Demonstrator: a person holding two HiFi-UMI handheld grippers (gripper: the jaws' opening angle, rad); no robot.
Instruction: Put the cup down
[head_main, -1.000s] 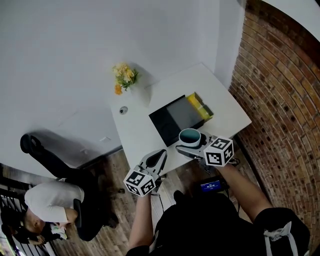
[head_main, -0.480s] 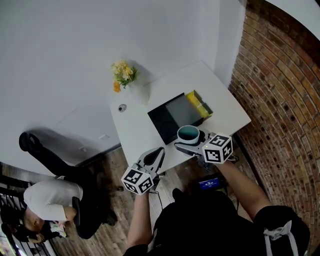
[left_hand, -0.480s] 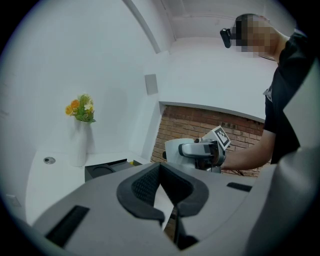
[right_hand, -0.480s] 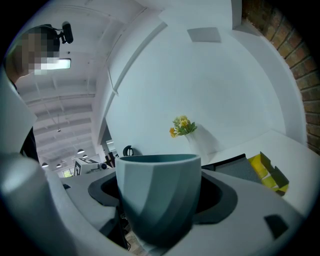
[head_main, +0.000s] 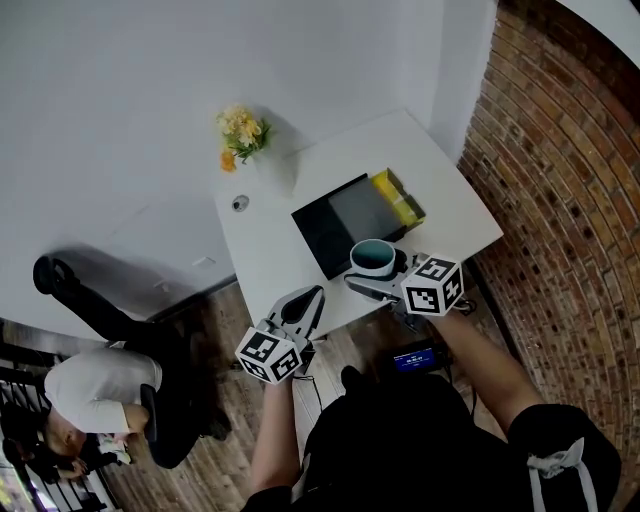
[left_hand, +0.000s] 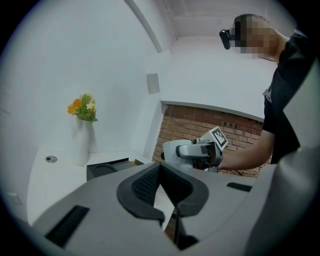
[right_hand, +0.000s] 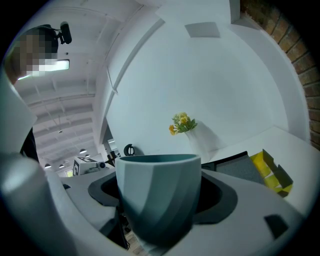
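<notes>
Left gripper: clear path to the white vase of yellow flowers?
Probably yes. The left gripper holds nothing, and bare white tabletop lies between it and the white vase; the black tray sits off to the side.

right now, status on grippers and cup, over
Left gripper shut, empty. Right gripper shut on cup. Cup held over table's near edge. Tray just beyond it.

White table (head_main: 270, 260) mid-frame, brick wall (head_main: 560, 180) on the right. Right gripper (head_main: 366, 272) clamps a teal cup (head_main: 373, 258), upright, at the table's near edge just beside the black tray (head_main: 335, 225); can't tell if the cup touches the table. Left gripper (head_main: 308, 302) lower center, nothing in it, tips at the table edge. Yellow box (head_main: 398, 197) against the tray's right side. Flowers (head_main: 240, 133) upper left. 1 person (head_main: 95, 392) sits lower left.
</notes>
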